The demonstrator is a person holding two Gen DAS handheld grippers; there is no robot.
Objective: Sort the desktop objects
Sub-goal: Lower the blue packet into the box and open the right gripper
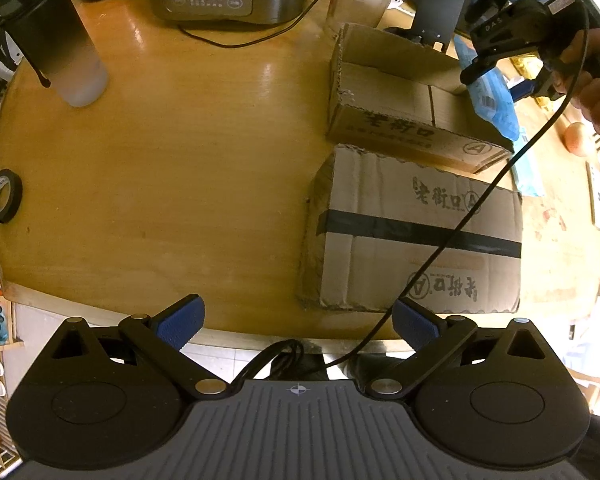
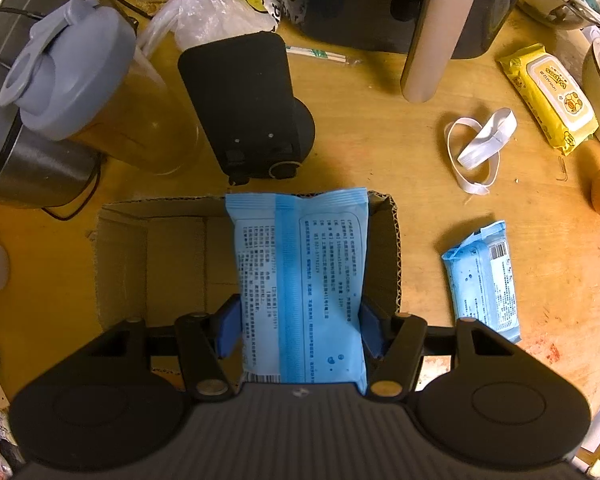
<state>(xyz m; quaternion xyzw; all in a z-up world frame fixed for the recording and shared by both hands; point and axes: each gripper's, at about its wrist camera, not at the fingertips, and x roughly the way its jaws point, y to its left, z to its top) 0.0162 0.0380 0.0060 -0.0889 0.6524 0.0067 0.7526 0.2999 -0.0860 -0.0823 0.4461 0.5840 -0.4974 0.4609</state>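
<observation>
Your right hand-held gripper (image 2: 300, 326) has its ribbed blue pads (image 2: 229, 330) pressed on both long sides of a soft, glossy blue wipes packet (image 2: 302, 280), a flat pillow-shaped pouch with crimped ends and fine print on its back. You hold it pointing steeply down over the open cardboard box (image 2: 148, 264), whose raw corrugated edge shows along the rim; the packet hangs above the box's right part, not resting on the bottom as far as the view tells. A second, smaller blue packet (image 2: 486, 280) lies flat on the glossy wooden worktop (image 2: 420, 208), just right of the box. Further right sit a yellow wipes pack (image 2: 548, 96) and a loop of white elastic band (image 2: 480, 148).

Your left hand-held gripper (image 1: 298, 324) is spread wide with nothing between its pads, above the worktop's near edge beside a closed box (image 1: 416, 236) sealed with black tape. A black tape roll (image 1: 4, 196) lies far left.
</observation>
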